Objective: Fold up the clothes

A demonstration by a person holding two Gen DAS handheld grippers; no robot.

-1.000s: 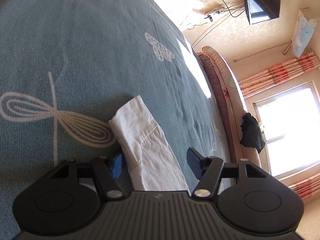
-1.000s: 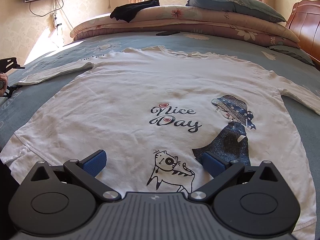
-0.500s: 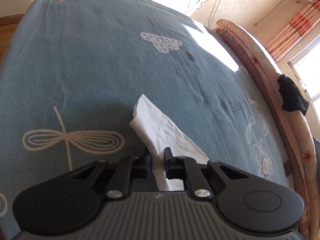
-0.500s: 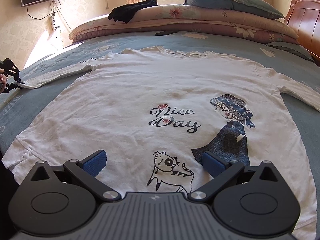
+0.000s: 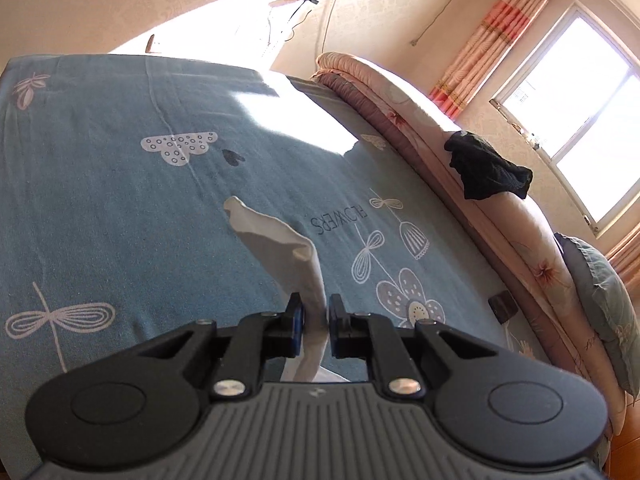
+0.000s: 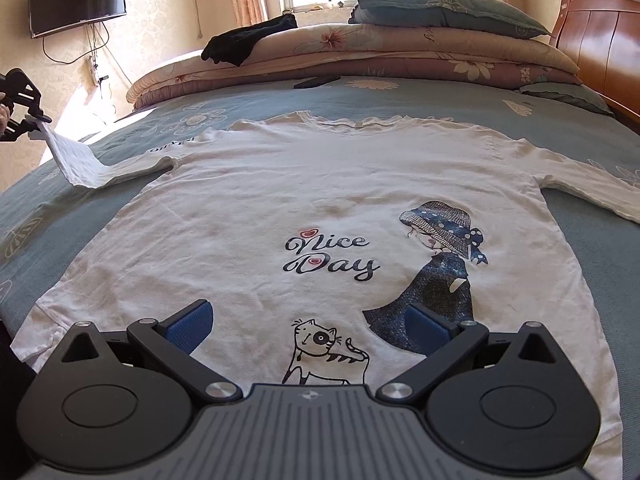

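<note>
Shirt (image 6: 320, 208): spread face-up on the bed (image 6: 460, 100), ready for folding.
Left claw (image 5: 316, 314): pinches my sleeve (image 5: 276, 240) cuff, raised to fold inward.
Right claw (image 6: 308, 320): wide, empty, waiting above the hem.

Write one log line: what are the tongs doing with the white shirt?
left tongs: shut on sleeve, lifted | right tongs: open, empty | white long-sleeved cotton shirt: flat on blue bedsheet

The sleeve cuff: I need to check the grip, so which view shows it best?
The left wrist view: the sleeve cuff fills the centre, pinched in the left claw above the blue bedsheet. The right wrist view shows it only small, at the left edge.
</note>
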